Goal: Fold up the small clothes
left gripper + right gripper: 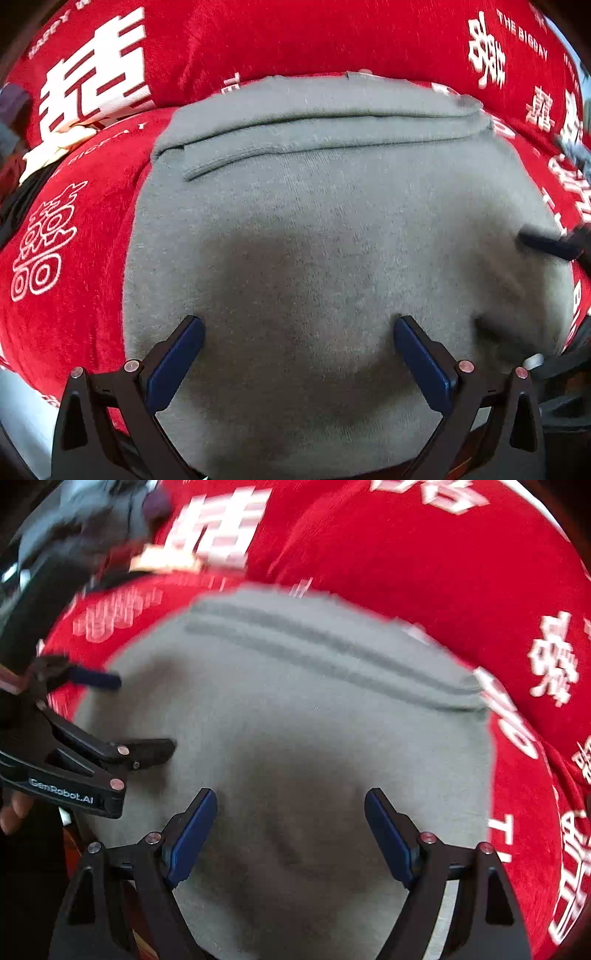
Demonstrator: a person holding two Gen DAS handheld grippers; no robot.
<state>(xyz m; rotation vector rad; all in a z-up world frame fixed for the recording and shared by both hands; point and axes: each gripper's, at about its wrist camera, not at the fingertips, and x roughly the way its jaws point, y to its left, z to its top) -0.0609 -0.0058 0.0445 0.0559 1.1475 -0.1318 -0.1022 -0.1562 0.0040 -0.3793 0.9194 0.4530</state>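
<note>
A grey knit garment point(314, 206) lies folded and flat on a red cloth point(74, 258) printed with white characters, with a folded edge and hem across its far side. My left gripper point(298, 323) hovers over the garment's near half, its jaws wide open and only fabric showing beneath them. My right gripper point(291, 794) is likewise open above the same garment point(314, 701), holding nothing. One of the right gripper's fingers point(546, 245) reaches in over the garment's right edge. In the blurred right wrist view, the left gripper point(146, 712) stands open at the garment's left edge.
The red cloth point(424, 572) covers the surface on all sides of the garment. Cream and dark fabric point(55, 147) is bunched at the far left. A blurred grey heap point(92, 517) sits at the far left corner. A hand point(14, 812) holds the left gripper's handle.
</note>
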